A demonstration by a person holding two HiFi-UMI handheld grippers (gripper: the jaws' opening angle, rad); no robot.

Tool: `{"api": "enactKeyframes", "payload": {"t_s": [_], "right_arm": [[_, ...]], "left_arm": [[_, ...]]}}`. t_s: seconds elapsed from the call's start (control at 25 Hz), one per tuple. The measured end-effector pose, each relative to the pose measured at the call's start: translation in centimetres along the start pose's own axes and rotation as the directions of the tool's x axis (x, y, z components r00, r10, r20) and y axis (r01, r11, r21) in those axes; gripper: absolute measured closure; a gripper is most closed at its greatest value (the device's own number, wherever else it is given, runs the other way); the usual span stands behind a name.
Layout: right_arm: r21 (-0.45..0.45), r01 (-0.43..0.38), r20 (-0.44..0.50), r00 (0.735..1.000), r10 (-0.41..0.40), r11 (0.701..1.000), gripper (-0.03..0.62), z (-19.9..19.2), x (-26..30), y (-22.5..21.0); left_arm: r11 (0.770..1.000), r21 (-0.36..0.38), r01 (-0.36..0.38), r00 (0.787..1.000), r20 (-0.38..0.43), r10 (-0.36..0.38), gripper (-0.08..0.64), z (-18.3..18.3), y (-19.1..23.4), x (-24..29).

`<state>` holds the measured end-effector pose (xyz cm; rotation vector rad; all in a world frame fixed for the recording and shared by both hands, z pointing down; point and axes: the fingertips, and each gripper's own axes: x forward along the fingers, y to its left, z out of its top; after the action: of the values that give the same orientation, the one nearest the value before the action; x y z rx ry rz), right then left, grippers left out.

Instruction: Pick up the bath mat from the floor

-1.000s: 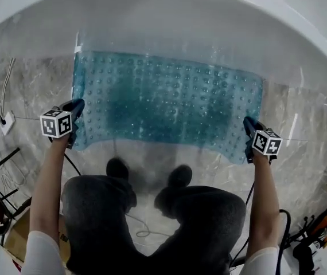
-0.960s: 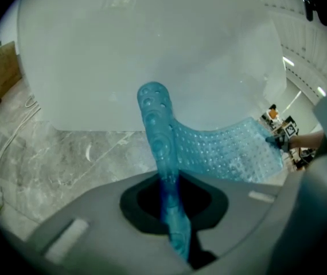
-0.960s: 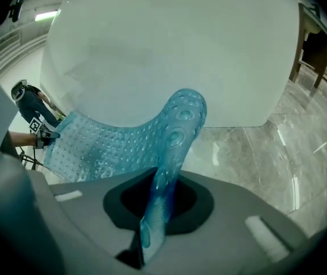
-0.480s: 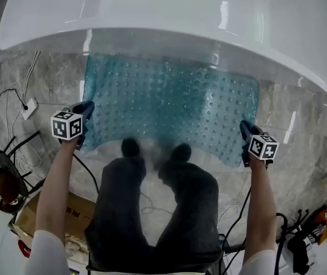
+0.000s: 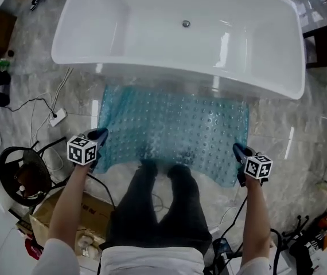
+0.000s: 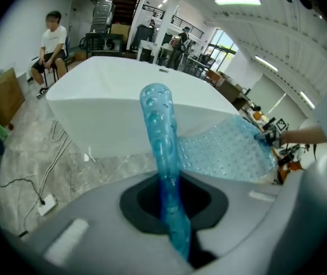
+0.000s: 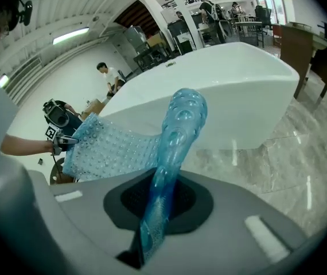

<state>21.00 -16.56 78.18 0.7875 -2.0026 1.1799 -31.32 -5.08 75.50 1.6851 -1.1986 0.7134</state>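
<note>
The bath mat (image 5: 175, 132) is a clear blue sheet dotted with round bumps, stretched out and hanging in the air in front of the white bathtub (image 5: 180, 33). My left gripper (image 5: 97, 137) is shut on its near left corner and my right gripper (image 5: 236, 152) is shut on its near right corner. In the left gripper view the mat's edge (image 6: 164, 153) stands up between the jaws, and the rest of the sheet (image 6: 226, 150) spreads off to the right. In the right gripper view the pinched edge (image 7: 172, 153) rises from the jaws the same way.
Marble floor (image 5: 289, 136) surrounds the tub. A white power strip and cables (image 5: 56, 117) lie left of the mat. A black round stand (image 5: 17, 176) and a cardboard box (image 5: 89, 222) sit at lower left. A person (image 6: 50, 44) sits in the background by the tub.
Both grippers have risen a long way with the mat held between them. The view has pulled back as the person stood up, so the whole tub now shows.
</note>
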Motion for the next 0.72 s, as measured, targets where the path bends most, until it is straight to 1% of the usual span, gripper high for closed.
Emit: {"api": "enactKeyframes", "payload": {"t_s": [0.12,0.24,0.36,0.48,0.6,0.72], "right_arm": [[0.015,0.007,0.039,0.999,-0.008,1.000,0.563,1.9,-5.5,5.1],[0.044,0.014,0.078,0.997,-0.017,0.999,0.563,3.0,-11.5,10.0],[0.073,-0.008,0.137,0.991,-0.002,0.997,0.561,3.6,-17.5,14.9],[0.077,-0.047,0.208,0.978,0.030,0.996,0.561,3.8,-22.6,19.4],[0.064,-0.072,0.265,0.963,0.053,0.995,0.561,3.8,-26.8,22.0],[0.027,-0.104,0.298,0.950,0.091,0.994,0.561,3.7,-30.5,23.3]], "left_arm": [[1.000,-0.001,0.031,0.999,0.021,-0.031,0.537,2.2,-3.0,-7.2],[0.998,-0.022,0.066,0.997,0.045,-0.065,0.537,3.7,-6.5,-14.1],[0.993,-0.033,0.110,0.991,0.076,-0.107,0.537,4.8,-10.2,-20.4],[0.990,-0.031,0.141,0.984,0.117,-0.136,0.537,5.6,-13.5,-25.8],[0.989,-0.016,0.144,0.977,0.163,-0.140,0.537,6.5,-16.5,-30.0],[0.993,0.007,0.116,0.970,0.215,-0.115,0.537,6.9,-19.7,-33.1]]}}
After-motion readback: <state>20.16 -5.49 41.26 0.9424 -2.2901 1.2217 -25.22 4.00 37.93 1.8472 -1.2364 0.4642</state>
